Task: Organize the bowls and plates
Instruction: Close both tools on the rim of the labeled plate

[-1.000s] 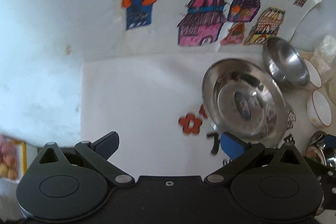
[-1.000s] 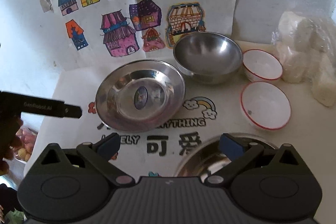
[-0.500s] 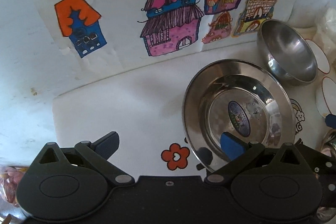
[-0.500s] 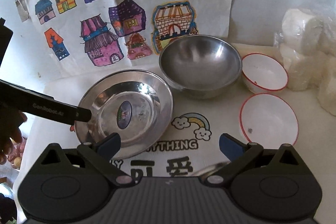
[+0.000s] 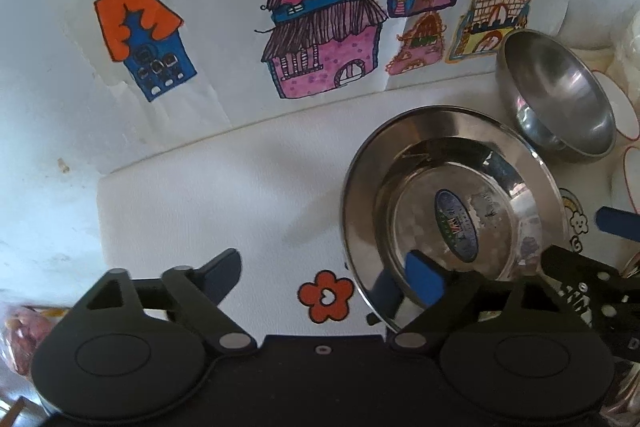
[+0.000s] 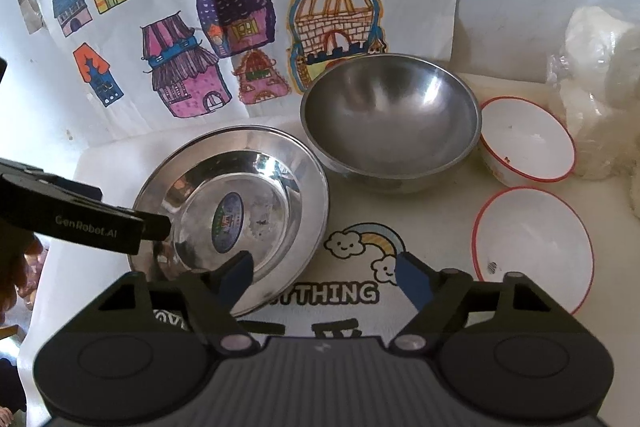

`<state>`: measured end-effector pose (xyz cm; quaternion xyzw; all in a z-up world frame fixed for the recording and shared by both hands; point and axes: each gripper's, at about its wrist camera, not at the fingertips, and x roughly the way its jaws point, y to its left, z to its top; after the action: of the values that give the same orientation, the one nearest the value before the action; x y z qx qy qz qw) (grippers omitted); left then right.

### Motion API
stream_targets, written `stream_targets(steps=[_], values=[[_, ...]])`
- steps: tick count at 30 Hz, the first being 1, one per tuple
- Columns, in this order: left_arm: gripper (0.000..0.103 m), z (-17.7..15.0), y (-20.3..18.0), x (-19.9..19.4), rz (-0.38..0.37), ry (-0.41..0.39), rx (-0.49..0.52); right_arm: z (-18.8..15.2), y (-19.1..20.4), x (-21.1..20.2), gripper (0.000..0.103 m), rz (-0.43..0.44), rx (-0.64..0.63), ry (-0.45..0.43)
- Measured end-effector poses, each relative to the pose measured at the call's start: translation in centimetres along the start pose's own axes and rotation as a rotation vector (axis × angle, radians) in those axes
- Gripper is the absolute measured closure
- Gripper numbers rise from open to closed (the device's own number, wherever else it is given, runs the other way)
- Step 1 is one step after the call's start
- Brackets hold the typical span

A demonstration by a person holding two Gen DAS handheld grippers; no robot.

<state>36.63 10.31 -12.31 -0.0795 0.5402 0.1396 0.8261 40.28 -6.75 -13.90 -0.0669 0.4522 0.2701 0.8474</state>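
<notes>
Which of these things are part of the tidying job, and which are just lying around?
Part of the job:
- steel plate
- steel bowl
- two red-rimmed white bowls

Just lying about:
- house drawings
- printed mat
- plastic-wrapped white lumps

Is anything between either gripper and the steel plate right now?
Nothing visible blocks it. The left gripper straddles the steel plate's near-left rim, and the right gripper straddles its near-right rim. Both sets of jaws have just been closing, pads apparently not yet pressing. The steel bowl sits behind.
</notes>
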Motion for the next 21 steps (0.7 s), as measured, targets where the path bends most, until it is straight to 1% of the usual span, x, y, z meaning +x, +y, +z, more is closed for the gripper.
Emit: stream_targets(steps=[4, 6, 9, 10, 11, 12, 15, 16, 17, 18, 21], values=[[0.023, 0.1, -0.5, 0.1, -0.004, 0.002, -0.019, 0.4, 0.0, 0.5, 0.033, 0.022, 0.005, 0.016], [0.027, 0.1, -0.7, 0.2, -0.007, 0.005, -0.032, 0.5, 0.1, 0.9, 0.043, 0.028, 0.007, 0.028], [0.034, 0.1, -0.9, 0.2, -0.014, 0.012, -0.048, 0.6, 0.2, 1.2, 0.046, 0.041, 0.016, 0.036], [0.039, 0.2, -1.0, 0.4, -0.015, 0.015, -0.055, 0.6, 0.2, 1.2, 0.047, 0.046, 0.017, 0.038], [0.045, 0.2, -1.1, 0.5, -0.015, 0.019, -0.063, 0.6, 0.2, 1.3, 0.052, 0.05, 0.017, 0.04], [0.048, 0.2, -1.0, 0.5, -0.019, 0.023, -0.069, 0.6, 0.2, 1.4, 0.056, 0.056, 0.019, 0.043], [0.061, 0.1, -1.1, 0.6, -0.047, 0.024, -0.08, 0.7, 0.2, 1.4, 0.063, 0.07, 0.019, 0.045], [0.069, 0.1, -1.1, 0.5, -0.055, 0.022, -0.075, 0.7, 0.3, 1.4, 0.065, 0.073, 0.014, 0.042], [0.072, 0.1, -1.2, 0.5, -0.066, 0.021, -0.073, 0.8, 0.3, 1.4, 0.07, 0.077, 0.006, 0.04], [0.072, 0.1, -1.2, 0.5, -0.07, 0.021, -0.072, 0.8, 0.4, 1.3, 0.075, 0.081, 0.0, 0.04], [0.074, 0.0, -1.2, 0.4, -0.075, 0.015, -0.08, 0.8, 0.4, 1.3, 0.076, 0.091, -0.007, 0.044]])
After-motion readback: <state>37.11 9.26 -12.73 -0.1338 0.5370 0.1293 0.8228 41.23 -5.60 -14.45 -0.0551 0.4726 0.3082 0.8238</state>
